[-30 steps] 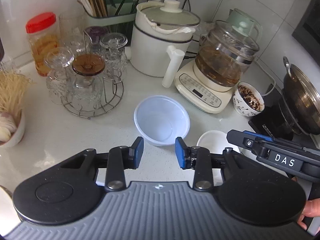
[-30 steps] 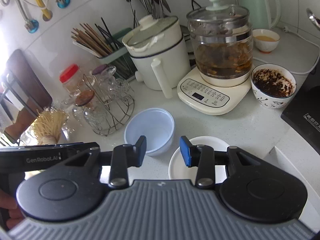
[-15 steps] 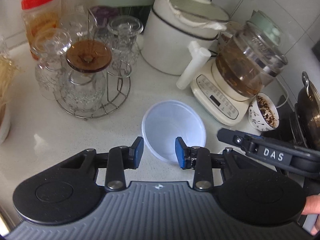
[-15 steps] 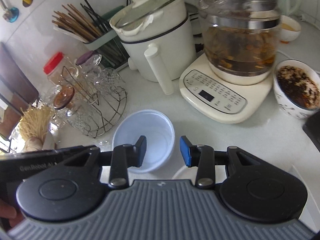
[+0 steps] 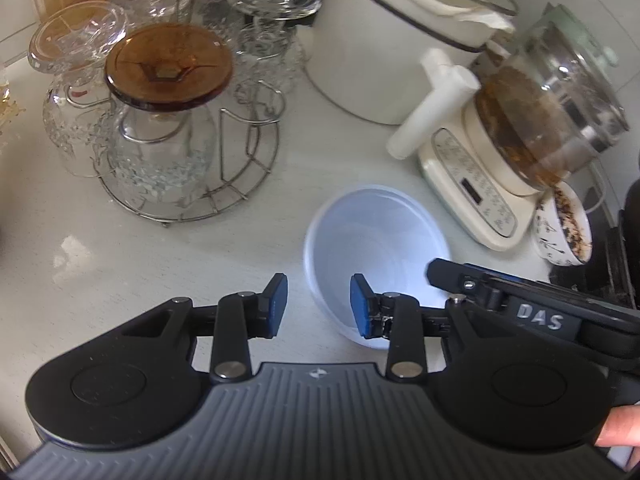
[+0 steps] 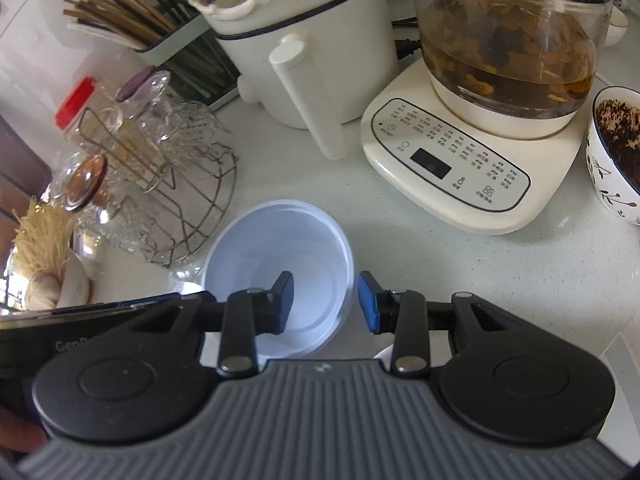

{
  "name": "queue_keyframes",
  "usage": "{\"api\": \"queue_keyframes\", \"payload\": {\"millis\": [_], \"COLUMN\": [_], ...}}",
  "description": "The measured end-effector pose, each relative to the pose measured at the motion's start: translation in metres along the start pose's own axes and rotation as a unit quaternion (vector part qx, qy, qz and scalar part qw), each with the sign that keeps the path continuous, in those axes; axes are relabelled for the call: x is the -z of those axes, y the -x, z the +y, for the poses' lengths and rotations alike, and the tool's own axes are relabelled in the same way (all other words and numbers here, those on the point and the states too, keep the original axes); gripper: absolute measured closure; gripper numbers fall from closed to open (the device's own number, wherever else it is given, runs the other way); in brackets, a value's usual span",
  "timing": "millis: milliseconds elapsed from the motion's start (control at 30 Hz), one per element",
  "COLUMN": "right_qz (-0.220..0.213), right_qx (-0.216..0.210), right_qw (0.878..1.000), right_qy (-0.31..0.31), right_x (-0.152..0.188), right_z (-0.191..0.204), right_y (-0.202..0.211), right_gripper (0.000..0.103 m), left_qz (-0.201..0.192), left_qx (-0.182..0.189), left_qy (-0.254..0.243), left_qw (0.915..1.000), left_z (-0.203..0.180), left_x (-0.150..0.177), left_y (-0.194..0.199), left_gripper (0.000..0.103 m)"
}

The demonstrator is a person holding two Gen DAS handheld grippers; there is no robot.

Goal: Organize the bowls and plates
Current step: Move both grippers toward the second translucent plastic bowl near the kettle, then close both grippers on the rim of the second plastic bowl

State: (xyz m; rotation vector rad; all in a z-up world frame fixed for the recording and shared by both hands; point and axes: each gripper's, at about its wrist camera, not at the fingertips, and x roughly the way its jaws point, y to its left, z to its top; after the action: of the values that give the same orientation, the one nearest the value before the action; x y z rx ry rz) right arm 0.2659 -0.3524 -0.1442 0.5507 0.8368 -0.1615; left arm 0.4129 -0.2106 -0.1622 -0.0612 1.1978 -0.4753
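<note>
Both tongs dropped closer to white plastic bowl [image 6: 280,268] mid-bench by glass rack [image 5: 188,184]: L gripper [image 5: 318,306] straddles its left rim, R gripper [image 6: 325,303] its right rim, jaws apart, unclamped, neither nearer; round, no long axis.

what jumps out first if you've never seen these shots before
The empty white plastic bowl sits mid-counter, with both grippers closing in: the left gripper at its left rim, the right gripper straddling its right rim, neither gripping. Behind stand a glass kettle of brown brew on its cream base and a wire rack of upturned glasses at left.
</note>
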Motion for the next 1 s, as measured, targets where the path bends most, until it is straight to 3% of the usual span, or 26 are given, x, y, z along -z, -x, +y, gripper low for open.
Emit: {"api": "queue_keyframes", "payload": {"millis": [167, 333, 667, 1000], "right_qz": [0.006, 0.022, 0.042, 0.044], "right_qx": [0.005, 0.014, 0.015, 0.011], "right_qw": [1.000, 1.000, 0.999, 0.999], "right_qy": [0.002, -0.005, -0.010, -0.015], "right_x": [-0.005, -0.009, -0.012, -0.010], "right_z": [-0.001, -0.003, -0.007, -0.010], "right_y": [-0.006, -0.019, -0.036, -0.033], "right_gripper": [0.066, 0.069, 0.086, 0.092], "left_qz": [0.010, 0.009, 0.029, 0.022], "left_qx": [0.001, 0.003, 0.016, 0.020], "left_qy": [0.008, 0.018, 0.021, 0.015], "left_qw": [0.9999, 0.9998, 0.9992, 0.9994], "left_z": [0.007, 0.012, 0.012, 0.009], "left_x": [-0.007, -0.013, -0.020, -0.019], "left_y": [-0.010, -0.016, -0.035, -0.033], "left_gripper": [0.066, 0.078, 0.092, 0.093]}}
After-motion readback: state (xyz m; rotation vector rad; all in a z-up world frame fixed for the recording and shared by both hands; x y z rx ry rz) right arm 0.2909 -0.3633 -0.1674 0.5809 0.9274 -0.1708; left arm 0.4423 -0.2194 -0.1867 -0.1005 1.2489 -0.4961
